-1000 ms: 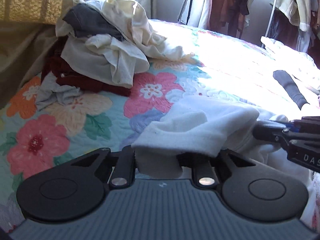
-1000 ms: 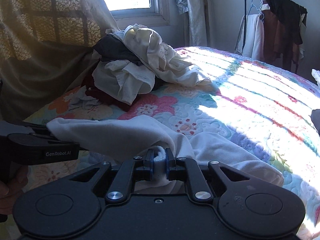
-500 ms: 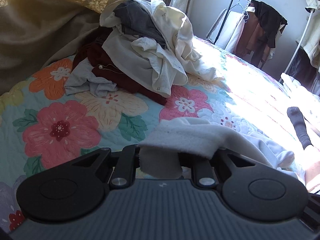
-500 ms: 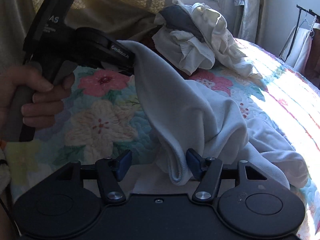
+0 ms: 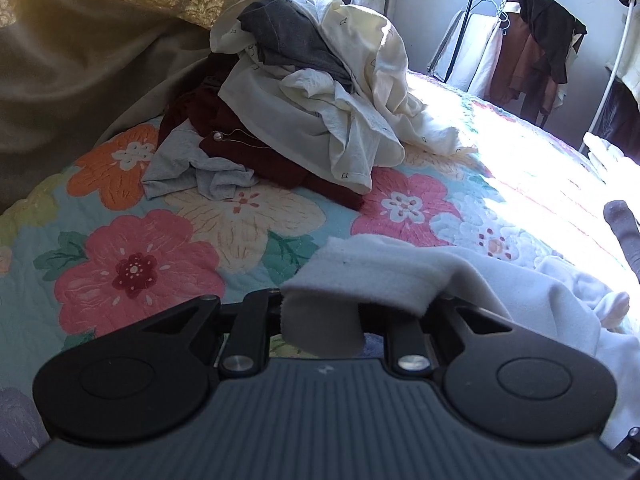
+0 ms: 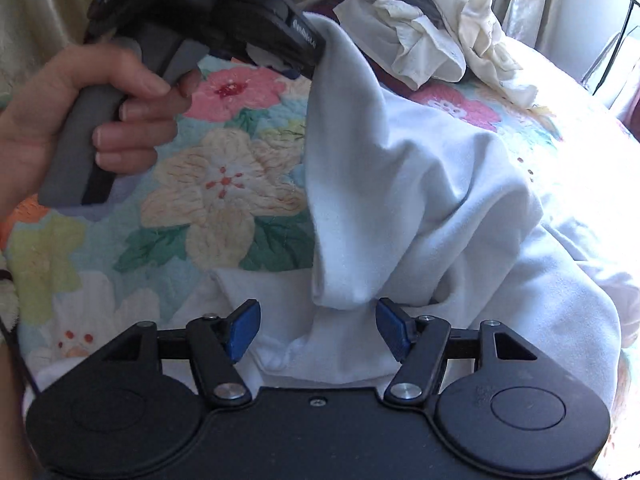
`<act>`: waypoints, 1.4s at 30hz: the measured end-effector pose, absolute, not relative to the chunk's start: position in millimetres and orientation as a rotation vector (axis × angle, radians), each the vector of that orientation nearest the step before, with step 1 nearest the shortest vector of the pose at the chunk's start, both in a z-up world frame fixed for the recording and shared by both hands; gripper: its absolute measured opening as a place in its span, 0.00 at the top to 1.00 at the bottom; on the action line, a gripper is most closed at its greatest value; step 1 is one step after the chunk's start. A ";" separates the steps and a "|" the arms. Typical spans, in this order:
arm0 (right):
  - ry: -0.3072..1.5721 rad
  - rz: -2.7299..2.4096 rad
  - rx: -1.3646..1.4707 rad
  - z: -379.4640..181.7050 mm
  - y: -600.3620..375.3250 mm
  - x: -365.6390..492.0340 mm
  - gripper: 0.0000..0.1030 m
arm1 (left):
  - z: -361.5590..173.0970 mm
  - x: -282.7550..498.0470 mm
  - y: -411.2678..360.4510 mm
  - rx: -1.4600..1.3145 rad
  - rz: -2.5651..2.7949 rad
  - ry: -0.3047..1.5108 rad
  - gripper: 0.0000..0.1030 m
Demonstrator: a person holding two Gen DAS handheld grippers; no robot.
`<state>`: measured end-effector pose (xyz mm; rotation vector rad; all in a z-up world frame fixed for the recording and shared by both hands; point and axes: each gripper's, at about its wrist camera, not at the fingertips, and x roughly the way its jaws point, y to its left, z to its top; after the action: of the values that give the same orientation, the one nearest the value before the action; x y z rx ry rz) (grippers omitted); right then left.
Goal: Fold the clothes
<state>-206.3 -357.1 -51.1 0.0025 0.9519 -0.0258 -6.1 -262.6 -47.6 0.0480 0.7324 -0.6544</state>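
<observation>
A white fleece garment (image 6: 432, 200) lies bunched on the floral quilt (image 6: 224, 196). My left gripper (image 5: 320, 312) is shut on an edge of it (image 5: 372, 276) and holds that edge up; the gripper also shows in the right wrist view (image 6: 316, 48), upper left, with the cloth hanging from it. My right gripper (image 6: 316, 326) is open, its blue pads (image 6: 244, 326) wide apart on either side of a hanging fold of the garment, gripping nothing.
A pile of unfolded clothes (image 5: 316, 92), cream, grey and maroon, sits at the far side of the bed. A grey sock (image 5: 624, 232) lies at the right. A clothes rack (image 5: 520, 44) stands behind the bed. A curtain (image 5: 80, 60) hangs at left.
My right gripper let go of the garment and opened wide. My left gripper lifted its edge up and to the left, so the cloth now hangs from it.
</observation>
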 end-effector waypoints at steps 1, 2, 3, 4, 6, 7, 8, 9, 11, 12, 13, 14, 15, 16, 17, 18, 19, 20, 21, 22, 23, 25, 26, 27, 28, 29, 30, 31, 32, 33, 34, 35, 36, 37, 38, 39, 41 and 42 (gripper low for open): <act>0.918 -0.016 0.024 -44.4 -359.1 -209.8 0.33 | -45.8 -9.2 -263.9 0.044 -0.674 0.727 0.82; 0.885 -0.006 0.045 -37.6 -361.2 -213.2 0.33 | -43.8 -12.4 -265.1 0.038 -0.695 0.721 0.82; 0.841 -0.017 0.037 -28.7 -362.2 -215.5 0.33 | -40.4 -15.7 -264.9 0.021 -0.720 0.711 0.82; 0.798 -0.028 0.030 -19.8 -363.3 -217.8 0.33 | -35.6 -20.0 -263.2 -0.011 -0.758 0.697 0.82; 0.736 -0.075 -0.043 -7.3 -365.6 -218.4 0.32 | -27.8 -25.6 -259.3 -0.084 -0.836 0.684 0.82; 0.730 -0.089 -0.079 -5.4 -368.5 -215.0 0.31 | -24.2 -28.2 -258.1 -0.113 -0.871 0.684 0.82; 0.725 -0.103 -0.116 -3.4 -371.5 -211.7 0.29 | -21.3 -30.7 -258.1 -0.125 -0.893 0.695 0.82; 0.718 -0.117 -0.152 -1.5 -374.4 -208.3 0.29 | -18.7 -33.1 -257.9 -0.137 -0.912 0.705 0.82; 0.695 -0.125 -0.198 -1.3 -378.2 -200.8 0.27 | -15.3 -38.8 -255.8 -0.149 -0.942 0.701 0.82; 0.683 -0.112 -0.208 0.4 -380.6 -196.6 0.25 | -13.4 -42.3 -255.3 -0.140 -0.955 0.693 0.82; 0.672 -0.090 -0.212 0.3 -381.2 -192.5 0.23 | -10.9 -46.0 -255.4 -0.126 -0.967 0.683 0.82; 0.665 -0.065 -0.214 0.7 -380.5 -188.0 0.23 | -8.5 -49.5 -255.5 -0.115 -0.985 0.673 0.82; 0.657 -0.040 -0.216 1.2 -379.9 -183.6 0.25 | -5.0 -54.2 -255.5 -0.100 -1.003 0.653 0.82; 0.645 -0.026 -0.211 3.7 -379.3 -180.6 0.37 | -1.6 -58.9 -255.7 -0.084 -1.017 0.632 0.82; 0.642 -0.025 -0.204 6.9 -379.4 -177.3 0.75 | 1.7 -63.0 -256.8 -0.063 -1.018 0.612 0.82; 0.658 -0.030 -0.195 10.2 -381.3 -173.2 0.95 | 3.5 -65.4 -258.1 -0.046 -1.009 0.599 0.81; 0.671 -0.061 -0.180 15.0 -386.9 -169.3 0.94 | 3.8 -66.8 -259.6 -0.034 -0.982 0.586 0.79; 0.651 -0.097 -0.163 20.6 -397.2 -170.2 0.94 | 4.0 -68.1 -261.1 -0.022 -0.956 0.573 0.77; 0.630 -0.133 -0.145 26.2 -407.5 -171.0 0.94 | 3.5 -68.9 -262.7 -0.007 -0.930 0.562 0.67; 0.610 -0.169 -0.128 31.8 -417.8 -171.9 0.94 | -0.2 -67.8 -264.9 0.016 -0.910 0.559 0.51; 0.604 -0.215 -0.108 34.5 -432.1 -173.8 0.94 | -4.7 -65.8 -267.0 0.039 -0.891 0.562 0.44; 0.591 -0.307 -0.067 39.9 -460.5 -177.5 0.94 | -20.8 -54.9 -271.3 0.072 -0.856 0.623 0.41; 0.594 -0.357 -0.056 39.6 -475.2 -182.2 0.94 | -30.3 -46.6 -271.6 0.062 -0.841 0.680 0.41; 0.597 -0.406 -0.044 39.2 -489.8 -186.8 0.94 | -39.8 -38.3 -272.0 0.053 -0.826 0.736 0.40; 0.599 -0.435 -0.035 37.9 -498.3 -193.8 0.94 | -48.8 -30.4 -272.0 0.038 -0.815 0.791 0.40; 0.601 -0.464 -0.025 36.5 -506.8 -200.8 0.94 | -56.0 -23.9 -270.5 0.000 -0.822 0.844 0.40; 0.613 -0.481 -0.028 31.6 -511.4 -204.3 0.94 | -62.8 -18.1 -269.1 -0.038 -0.831 0.896 0.40; 0.624 -0.497 -0.031 26.7 -516.0 -207.9 0.94 | -68.6 -15.3 -268.4 -0.080 -0.850 0.941 0.40; 0.635 -0.513 -0.034 21.8 -520.6 -211.4 0.94 | -73.7 -14.8 -268.6 -0.114 -0.867 0.979 0.40; 0.647 -0.530 -0.037 16.8 -525.2 -215.0 0.94 | -78.2 -16.1 -269.9 -0.132 -0.884 1.009 0.40; 0.658 -0.546 -0.040 11.9 -529.8 -218.5 0.94 | -82.7 -18.7 -272.2 -0.134 -0.904 1.036 0.40; 0.668 -0.567 -0.048 7.4 -532.3 -220.5 0.94 | -86.2 -21.9 -275.1 -0.127 -0.916 1.048 0.39; 0.678 -0.587 -0.056 3.0 -534.9 -222.6 0.94 | -90.0 -24.6 -277.3 -0.117 -0.916 1.059 0.34; 0.682 -0.602 -0.049 -0.8 -538.8 -225.7 0.94 | -94.0 -27.2 -279.9 -0.108 -0.911 1.072 0.29; 0.687 -0.609 -0.037 -5.4 -542.1 -227.5 0.94 | -98.1 -27.8 -281.8 -0.114 -0.906 1.088 0.28; 0.690 -0.608 -0.020 -9.6 -544.6 -229.2 0.94 | -103.5 -26.7 -282.9 -0.141 -0.898 1.110 0.25; 0.688 -0.583 0.013 -15.7 -545.2 -234.5 0.94 | -115.9 -21.0 -284.8 -0.232 -0.871 1.165 0.19; 0.691 -0.575 0.025 -16.8 -544.4 -236.0 0.94 | -119.9 -18.6 -284.8 -0.291 -0.863 1.175 0.12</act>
<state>-236.0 -544.4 -16.8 0.0245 0.6906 -0.5748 -18.6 -284.8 -119.9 -0.2909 1.1749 -0.8631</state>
